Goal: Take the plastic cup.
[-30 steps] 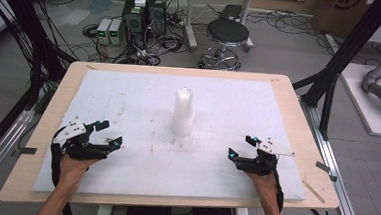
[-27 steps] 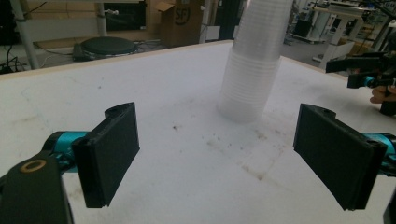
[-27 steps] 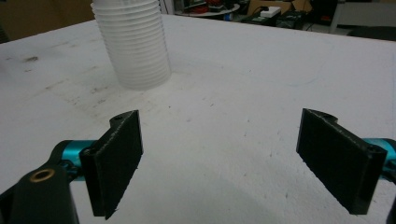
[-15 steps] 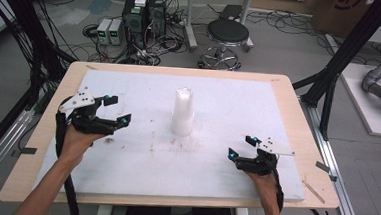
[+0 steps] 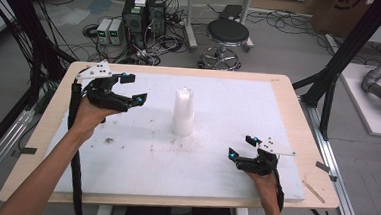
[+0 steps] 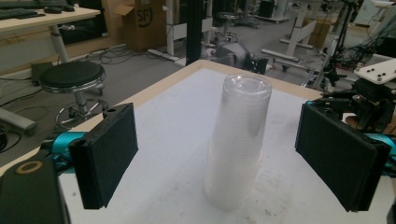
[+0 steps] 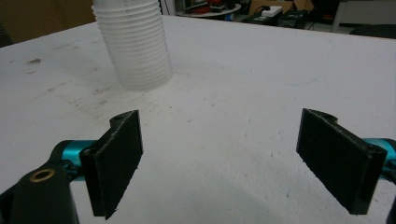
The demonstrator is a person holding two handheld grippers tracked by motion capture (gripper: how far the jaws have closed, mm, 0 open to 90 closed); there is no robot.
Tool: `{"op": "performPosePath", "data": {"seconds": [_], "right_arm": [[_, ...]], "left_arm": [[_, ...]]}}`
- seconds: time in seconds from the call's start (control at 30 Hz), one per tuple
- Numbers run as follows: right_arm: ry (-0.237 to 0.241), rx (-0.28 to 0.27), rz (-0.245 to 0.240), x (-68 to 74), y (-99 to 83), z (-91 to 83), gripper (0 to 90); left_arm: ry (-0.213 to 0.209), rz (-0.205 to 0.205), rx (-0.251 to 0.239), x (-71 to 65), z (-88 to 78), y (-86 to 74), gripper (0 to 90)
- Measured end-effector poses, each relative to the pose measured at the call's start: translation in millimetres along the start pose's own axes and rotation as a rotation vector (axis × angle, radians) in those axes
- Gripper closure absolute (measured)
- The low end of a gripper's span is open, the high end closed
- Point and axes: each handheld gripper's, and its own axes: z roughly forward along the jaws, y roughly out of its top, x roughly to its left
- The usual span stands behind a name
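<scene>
The counter [image 5: 37, 128] is a pale wooden top with a scuffed white sheet [image 5: 215, 169] laid over most of it, standing on a grey concrete floor [image 5: 292, 48]. Beyond its far edge stand a round black stool [image 5: 227, 33] on a chrome base, two dark computer towers [image 5: 145, 15] and a tangle of cables [image 5: 162, 45]. Black frame posts [image 5: 349, 52] rise at the right, and cardboard boxes [image 6: 140, 23] sit farther back.

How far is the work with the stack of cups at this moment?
Nothing looks done yet: the stack of cups stands untouched, upside down, mid-table. In hand: the left gripper is raised beside the stack, open and aimed at it, holding nothing. The right gripper rests open near the table's front. Grasping and separating cups is probably all left.
</scene>
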Motion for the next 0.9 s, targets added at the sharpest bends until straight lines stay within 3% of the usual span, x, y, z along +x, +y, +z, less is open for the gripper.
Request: {"op": "performPosePath", "data": {"seconds": [0.1, 0.17, 0.3, 0.47, 0.67, 0.9], "right_arm": [[0.003, 0.002, -0.001, 0.3, 0.0, 0.0, 14.5], [0.001, -0.002, -0.007, 0.5, -0.1, -0.1, 14.5], [0.003, -0.002, -0.007, 0.5, -0.1, -0.2, 14.5], [0.004, -0.006, -0.009, 0.0, -0.1, -0.3, 14.5], [0.009, -0.009, 0.007, -0.8, -0.3, -0.8, 14.5], [0.009, -0.015, 0.002, -0.8, -0.4, -1.3, 14.5]], "left_arm": [[-0.028, 0.019, 0.032, 1.4, 14.8, 5.6, 13.0], [-0.058, 0.044, 0.081, 2.7, 31.0, 12.4, 13.1], [-0.095, 0.067, 0.109, 1.2, 50.5, 19.2, 13.1], [-0.112, 0.092, 0.133, -1.4, 67.7, 22.2, 13.1], [-0.142, 0.102, 0.195, -6.1, 94.3, 21.8, 13.1], [-0.167, 0.110, 0.227, -6.5, 111.5, 22.3, 13.1]]}}
